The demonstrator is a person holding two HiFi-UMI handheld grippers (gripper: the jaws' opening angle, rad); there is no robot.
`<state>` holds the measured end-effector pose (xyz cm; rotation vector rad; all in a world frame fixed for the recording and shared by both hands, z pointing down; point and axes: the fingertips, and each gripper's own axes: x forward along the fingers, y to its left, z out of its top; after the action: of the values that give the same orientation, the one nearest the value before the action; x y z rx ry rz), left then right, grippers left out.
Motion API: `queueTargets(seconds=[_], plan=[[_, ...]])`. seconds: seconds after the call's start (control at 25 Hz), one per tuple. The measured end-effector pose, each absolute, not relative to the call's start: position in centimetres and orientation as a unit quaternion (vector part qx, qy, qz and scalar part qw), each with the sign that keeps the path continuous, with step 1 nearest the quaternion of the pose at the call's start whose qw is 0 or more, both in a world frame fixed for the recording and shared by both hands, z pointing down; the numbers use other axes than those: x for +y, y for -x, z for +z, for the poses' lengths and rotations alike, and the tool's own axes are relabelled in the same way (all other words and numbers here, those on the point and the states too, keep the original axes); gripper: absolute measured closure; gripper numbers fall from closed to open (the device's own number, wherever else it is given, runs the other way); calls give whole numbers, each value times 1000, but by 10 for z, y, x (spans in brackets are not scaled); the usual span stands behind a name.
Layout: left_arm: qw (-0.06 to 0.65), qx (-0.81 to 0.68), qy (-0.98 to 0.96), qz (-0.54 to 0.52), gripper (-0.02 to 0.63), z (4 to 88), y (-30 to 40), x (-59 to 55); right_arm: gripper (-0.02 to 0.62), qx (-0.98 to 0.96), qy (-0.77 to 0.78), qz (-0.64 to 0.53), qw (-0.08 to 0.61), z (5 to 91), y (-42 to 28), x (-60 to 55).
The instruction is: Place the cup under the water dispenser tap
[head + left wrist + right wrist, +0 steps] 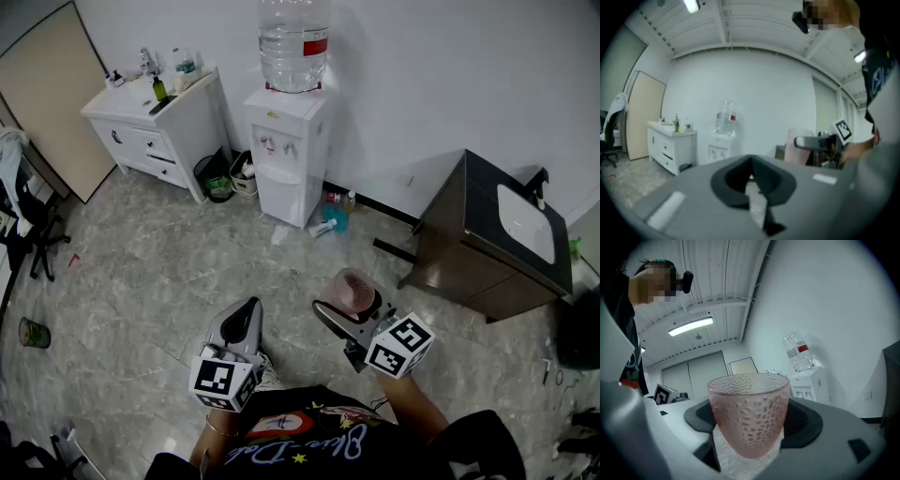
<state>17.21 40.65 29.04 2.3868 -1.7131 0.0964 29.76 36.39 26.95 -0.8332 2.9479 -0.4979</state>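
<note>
- The left gripper [246, 311] carries nothing; its fingers [740, 180] are clenched together.
- The white floor-standing water dispenser [286, 150] stands against the wall, well apart from both grippers, with its taps [268, 143] recessed in the front.
- The pink, dimpled, translucent cup [749, 420] is upright in the air, far from the taps. It looks empty, so probably light; it is rigid and possibly breakable. The dimples should give purchase, but the tapered wall could slip, so a mid-wall hold seems best.
- The right gripper [349, 307] has its fingers [806, 423] spread wide, grasping the cup on opposite sides.
</note>
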Motion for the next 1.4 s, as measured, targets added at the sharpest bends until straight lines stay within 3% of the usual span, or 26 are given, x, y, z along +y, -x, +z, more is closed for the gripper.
queueTargets(seconds=[0.6,0.88,1.2,1.4], plan=[[67,-519,-850,60,607,280,20,222,209,931,327,-156,49,265,-92,184],[105,-493,-862,56,607,307,55,155,209,920,351,-171,22,295,-54,119],[71,-463,-879,84,607,329,105,23,209,907,391,-156,25,340,-5,-27],[112,-473,-870,78,607,359,141,-69,209,901,412,-136,3,376,29,-118]])
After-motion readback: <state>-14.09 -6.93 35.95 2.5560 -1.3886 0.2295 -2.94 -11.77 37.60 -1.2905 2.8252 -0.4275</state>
